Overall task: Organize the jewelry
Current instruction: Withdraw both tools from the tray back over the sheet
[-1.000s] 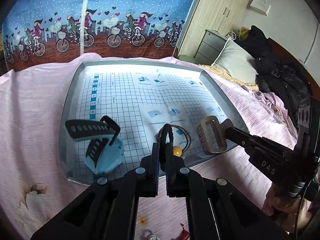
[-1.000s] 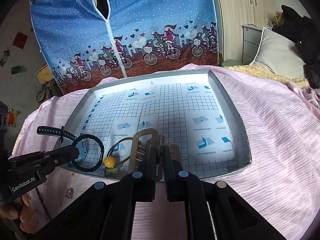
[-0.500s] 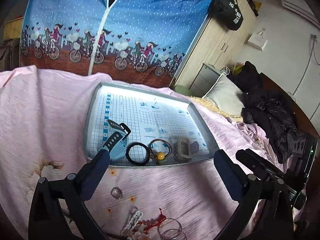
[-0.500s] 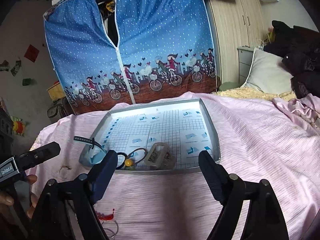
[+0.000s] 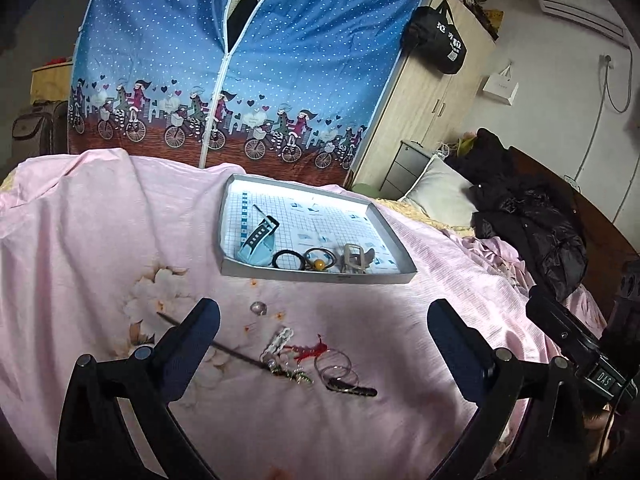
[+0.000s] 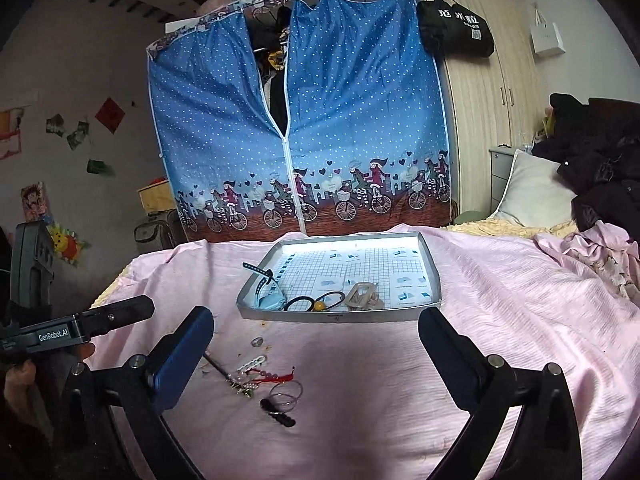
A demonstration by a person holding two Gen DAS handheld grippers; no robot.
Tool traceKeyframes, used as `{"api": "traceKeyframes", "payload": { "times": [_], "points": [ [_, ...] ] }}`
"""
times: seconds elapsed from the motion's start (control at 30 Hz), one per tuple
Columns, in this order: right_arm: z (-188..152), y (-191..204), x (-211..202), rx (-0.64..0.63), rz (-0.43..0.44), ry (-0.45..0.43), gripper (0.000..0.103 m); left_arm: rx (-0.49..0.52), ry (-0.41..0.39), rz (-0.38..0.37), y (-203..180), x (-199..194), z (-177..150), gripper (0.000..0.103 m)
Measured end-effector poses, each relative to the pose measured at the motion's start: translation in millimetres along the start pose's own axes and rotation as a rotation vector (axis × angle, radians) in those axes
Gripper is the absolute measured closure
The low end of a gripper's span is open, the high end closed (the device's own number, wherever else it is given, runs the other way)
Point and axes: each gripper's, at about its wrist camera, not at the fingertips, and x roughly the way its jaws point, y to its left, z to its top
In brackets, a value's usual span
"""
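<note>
A: Both hand-held grippers, left (image 5: 323,320) and right (image 6: 316,332), have withdrawn from the shallow grey grid-lined tray (image 5: 320,274); jaws spread wide, empty.

B: Black elastic hair tie (image 5: 287,259) and beige hair claw (image 5: 356,258) lie inside, along the near rim.

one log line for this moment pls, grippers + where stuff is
left gripper: open, empty | right gripper: open, empty | tray: watch, black hair tie, beaded tie, clip | bedsheet: loose jewelry pile
</note>
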Motion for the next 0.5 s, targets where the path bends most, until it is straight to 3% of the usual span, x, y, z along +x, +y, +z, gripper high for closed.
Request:
{"api": "traceKeyframes", "payload": {
  "times": [0.2, 0.5],
  "points": [
    [-17.5, 22.5, -16.3, -0.097, 0.049, 0.000, 0.000, 0.051, -0.036, 0.100, 0.7, -40.4, -18.0, 0.001],
    [-42.2, 41.9, -7.2, -0.176, 0.097, 0.070, 0.000, 0.050, -0.016, 0.174, 21.3, -51.0, -49.3, 0.001]
  ]
}}
